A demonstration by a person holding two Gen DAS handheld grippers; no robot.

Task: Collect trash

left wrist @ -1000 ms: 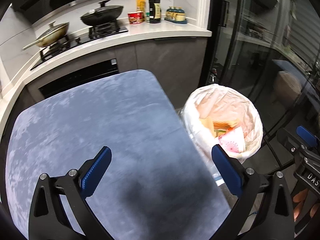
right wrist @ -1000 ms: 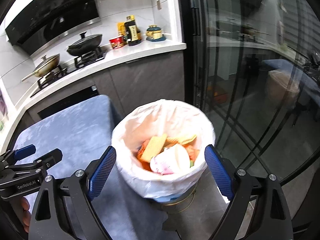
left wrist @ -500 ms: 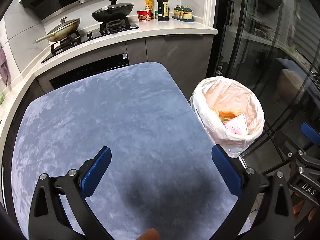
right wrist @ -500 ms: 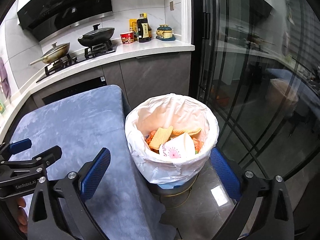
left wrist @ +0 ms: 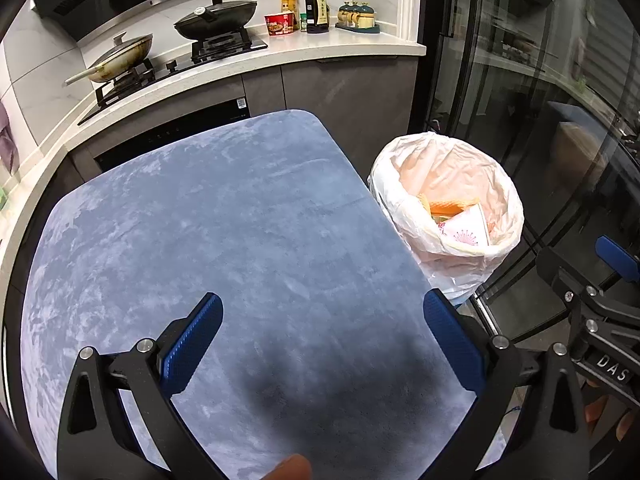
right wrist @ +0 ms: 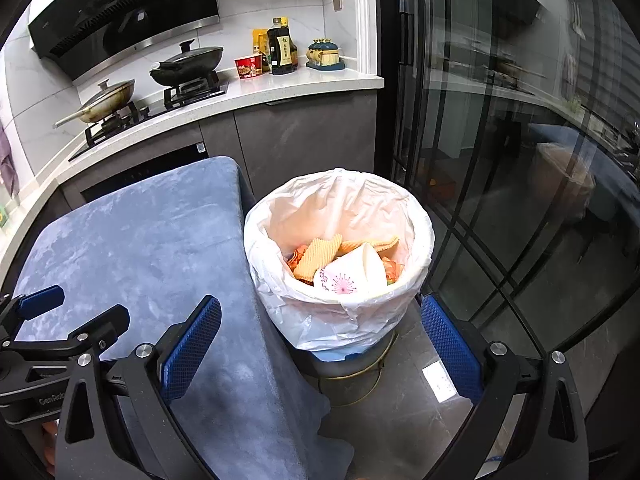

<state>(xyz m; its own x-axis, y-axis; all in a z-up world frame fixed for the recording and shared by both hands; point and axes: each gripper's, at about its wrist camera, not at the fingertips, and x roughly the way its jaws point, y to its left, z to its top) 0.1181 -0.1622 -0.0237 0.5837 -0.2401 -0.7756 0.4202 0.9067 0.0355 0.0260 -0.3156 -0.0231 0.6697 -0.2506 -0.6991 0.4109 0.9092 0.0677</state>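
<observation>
A bin lined with a white bag [right wrist: 344, 308] [left wrist: 452, 264] stands on the floor right of the table. Inside lie a white paper cup with a pink print [right wrist: 352, 276] [left wrist: 466, 230] and yellowish wafer-like scraps [right wrist: 320, 256]. My right gripper [right wrist: 320, 336] is open, its blue pads wide apart in front of the bin, nothing between them. My left gripper [left wrist: 326, 340] is open over the blue-grey cloth on the table [left wrist: 220, 220], holding nothing. Each gripper shows at the edge of the other's view.
A kitchen counter [left wrist: 360, 46] runs behind the table with two pans on a hob [left wrist: 216, 20], a red noodle cup, bottles and jars. Dark glass doors [right wrist: 500, 160] stand to the right. A fingertip [left wrist: 288, 468] shows at the bottom edge.
Both grippers have drawn back from the bin, which now looks smaller and farther away. The right gripper's pads stand a little wider apart than a second ago.
</observation>
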